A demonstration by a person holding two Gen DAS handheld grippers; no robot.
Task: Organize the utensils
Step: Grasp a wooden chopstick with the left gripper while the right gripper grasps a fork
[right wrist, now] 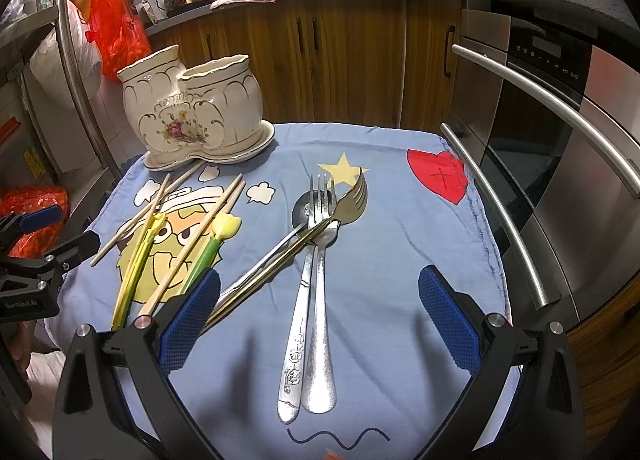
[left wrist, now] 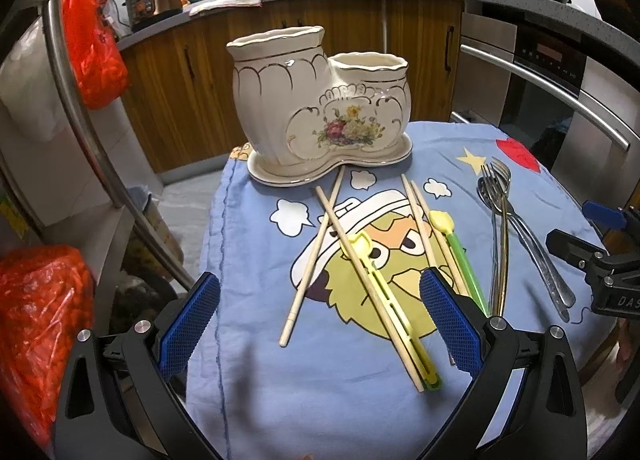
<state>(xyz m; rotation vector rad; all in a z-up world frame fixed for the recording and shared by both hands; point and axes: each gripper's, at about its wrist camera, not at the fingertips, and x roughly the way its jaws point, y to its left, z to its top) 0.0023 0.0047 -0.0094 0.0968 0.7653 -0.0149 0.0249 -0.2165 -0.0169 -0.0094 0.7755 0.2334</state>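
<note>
A cream ceramic two-pot utensil holder [left wrist: 316, 107] stands at the far left of the blue cartoon cloth [left wrist: 320, 400]; it also shows in the right wrist view [right wrist: 192, 115]. Wooden chopsticks [left wrist: 310, 256] and yellow-green training chopsticks [left wrist: 394, 316] lie in front of my left gripper [left wrist: 320, 324], which is open and empty above them. Forks and spoons [right wrist: 316, 260] lie piled mid-cloth before my right gripper [right wrist: 320, 324], open and empty. The cutlery [left wrist: 504, 219] and the right gripper [left wrist: 600, 260] show at the left view's right side.
Red plastic bags [left wrist: 92, 39] hang on a rack at the left. A steel oven with bar handles [right wrist: 540, 163] stands close on the right. Wooden cabinets [right wrist: 320, 59] and a cluttered counter are behind. The cloth's front edge is near both grippers.
</note>
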